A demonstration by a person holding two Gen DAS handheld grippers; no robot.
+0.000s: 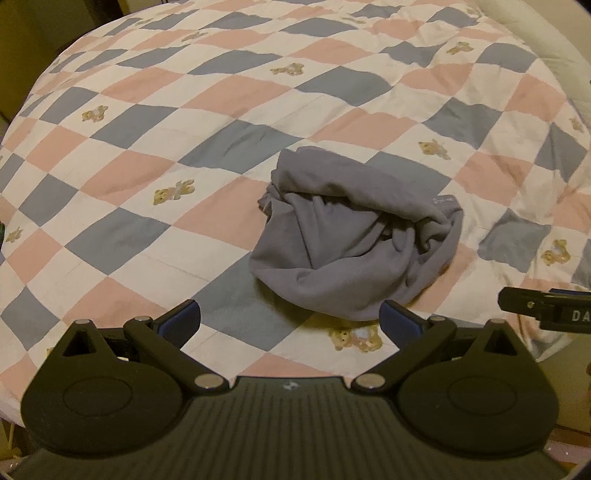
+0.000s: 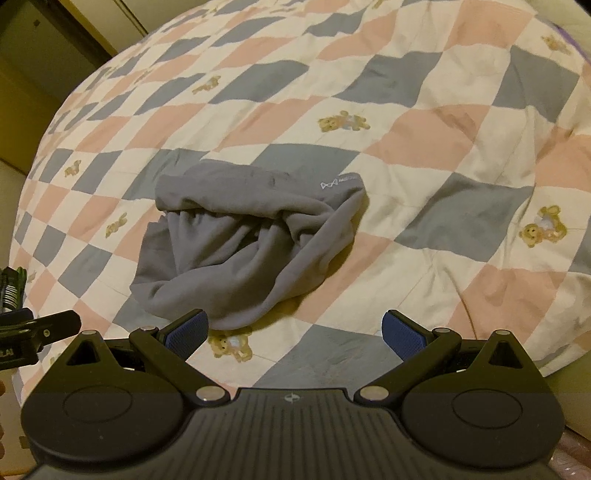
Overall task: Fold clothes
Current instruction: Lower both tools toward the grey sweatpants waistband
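A grey garment [image 1: 354,232] lies crumpled in a heap on the checkered quilt [image 1: 147,155], with a small white logo near its right edge [image 2: 338,183]. My left gripper [image 1: 291,319] hovers just short of the heap's near edge, open, with nothing between its blue pads [image 1: 181,319]. My right gripper [image 2: 295,328] is open too, empty, to the right of the heap's near edge; its left pad [image 2: 186,330] sits close to the grey garment [image 2: 243,240]. The right gripper's body [image 1: 546,308] shows at the right edge of the left wrist view.
The quilt [image 2: 424,140] of pink, blue and white squares with small teddy bears covers the whole bed. A pale pillow or headboard [image 1: 546,33] lies at the far right. The bed's near edge runs under both grippers. Dark furniture [image 2: 44,44] stands at the far left.
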